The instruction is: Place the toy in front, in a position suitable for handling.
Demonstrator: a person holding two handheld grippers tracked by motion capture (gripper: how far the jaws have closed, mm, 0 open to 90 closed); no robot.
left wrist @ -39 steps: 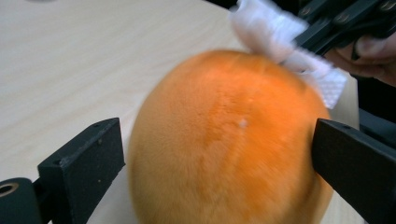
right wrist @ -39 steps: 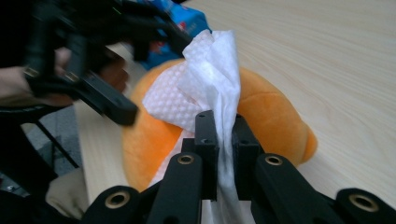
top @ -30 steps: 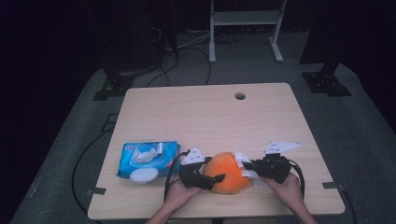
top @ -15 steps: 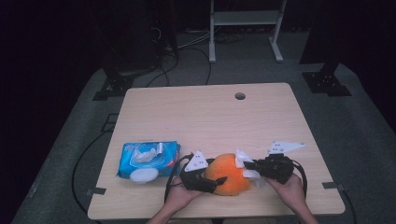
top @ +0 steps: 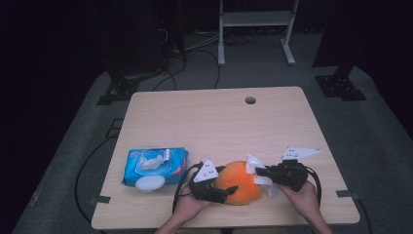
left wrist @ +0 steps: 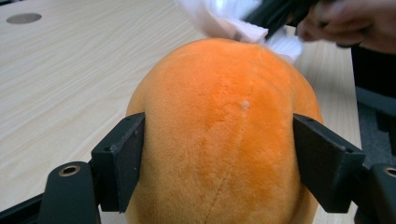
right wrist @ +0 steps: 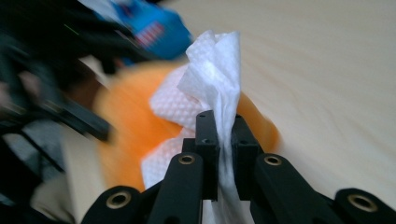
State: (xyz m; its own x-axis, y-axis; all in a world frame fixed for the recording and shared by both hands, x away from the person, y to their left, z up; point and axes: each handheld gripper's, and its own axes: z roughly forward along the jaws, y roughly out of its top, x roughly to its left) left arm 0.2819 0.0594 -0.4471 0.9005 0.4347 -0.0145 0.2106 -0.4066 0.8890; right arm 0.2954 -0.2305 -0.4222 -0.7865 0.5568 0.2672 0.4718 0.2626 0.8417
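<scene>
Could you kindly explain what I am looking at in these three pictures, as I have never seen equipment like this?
A person at a light wooden table holds a black two-jaw gripper in each hand. One camera looks down from above; one more rides on each gripper, looking along its jaws. The left gripper clamps a round orange plush toy by its sides. The right gripper is shut on a crumpled white wipe and presses it against the toy, apparently wiping it. A blue pack of wet wipes lies on the table left of the toy.

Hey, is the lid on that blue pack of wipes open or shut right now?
Open. On the blue wipes pack, the clear flap stands lifted off the top, and a white round lid lies at its near edge.
</scene>
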